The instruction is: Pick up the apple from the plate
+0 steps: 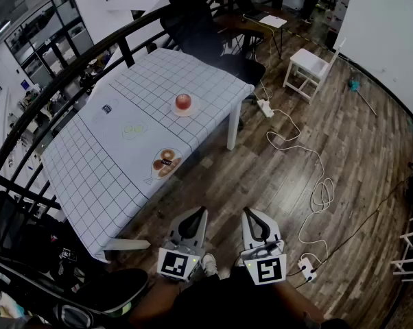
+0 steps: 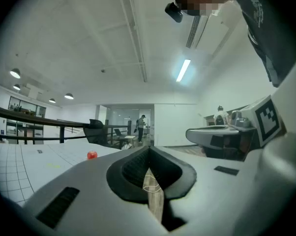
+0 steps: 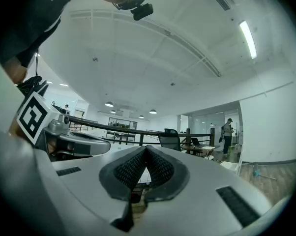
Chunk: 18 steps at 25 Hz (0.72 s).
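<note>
A red apple sits on a small plate near the right edge of the checked table; in the left gripper view the apple is a small red dot far off at the left. My left gripper and right gripper hang side by side low in front of my body, over the wooden floor and well short of the table. Both point level. Their jaws are shut tip to tip, with nothing between them.
A second plate with brown pastries lies near the table's front edge. A black office chair stands behind the table, a white stool at the right. Cables and power strips trail over the floor. A dark railing runs behind.
</note>
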Each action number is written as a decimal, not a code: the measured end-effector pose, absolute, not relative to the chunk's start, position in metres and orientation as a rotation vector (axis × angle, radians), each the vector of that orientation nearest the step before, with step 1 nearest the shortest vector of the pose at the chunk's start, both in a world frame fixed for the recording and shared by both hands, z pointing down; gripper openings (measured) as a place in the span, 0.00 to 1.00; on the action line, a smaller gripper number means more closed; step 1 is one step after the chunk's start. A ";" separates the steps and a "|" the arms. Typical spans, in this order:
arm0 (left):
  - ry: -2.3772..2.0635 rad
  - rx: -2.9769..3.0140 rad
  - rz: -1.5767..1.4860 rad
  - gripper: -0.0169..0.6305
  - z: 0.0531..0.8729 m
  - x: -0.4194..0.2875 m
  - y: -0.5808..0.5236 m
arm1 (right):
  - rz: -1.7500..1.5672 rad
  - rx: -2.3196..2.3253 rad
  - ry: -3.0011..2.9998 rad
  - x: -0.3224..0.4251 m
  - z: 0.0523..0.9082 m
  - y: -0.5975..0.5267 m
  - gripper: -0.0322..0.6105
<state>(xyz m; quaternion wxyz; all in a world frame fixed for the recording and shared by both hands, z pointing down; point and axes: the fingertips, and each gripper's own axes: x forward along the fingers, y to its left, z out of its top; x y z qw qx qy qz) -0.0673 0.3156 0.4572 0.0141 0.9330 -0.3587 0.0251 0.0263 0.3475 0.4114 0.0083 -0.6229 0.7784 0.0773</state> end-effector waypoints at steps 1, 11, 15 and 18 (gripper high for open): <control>-1.127 2.910 0.057 0.05 0.451 -0.066 0.319 | 0.238 -1.939 2.444 0.027 0.411 0.352 0.09; -1.150 2.922 0.036 0.05 0.425 -0.029 0.350 | 0.248 -1.896 2.430 0.064 0.396 0.372 0.09; -1.191 2.919 0.065 0.05 0.432 -0.015 0.357 | 0.238 -1.876 2.427 0.081 0.405 0.374 0.09; -1.220 2.899 0.077 0.05 0.434 -0.011 0.364 | 0.184 -1.817 2.433 0.087 0.410 0.379 0.09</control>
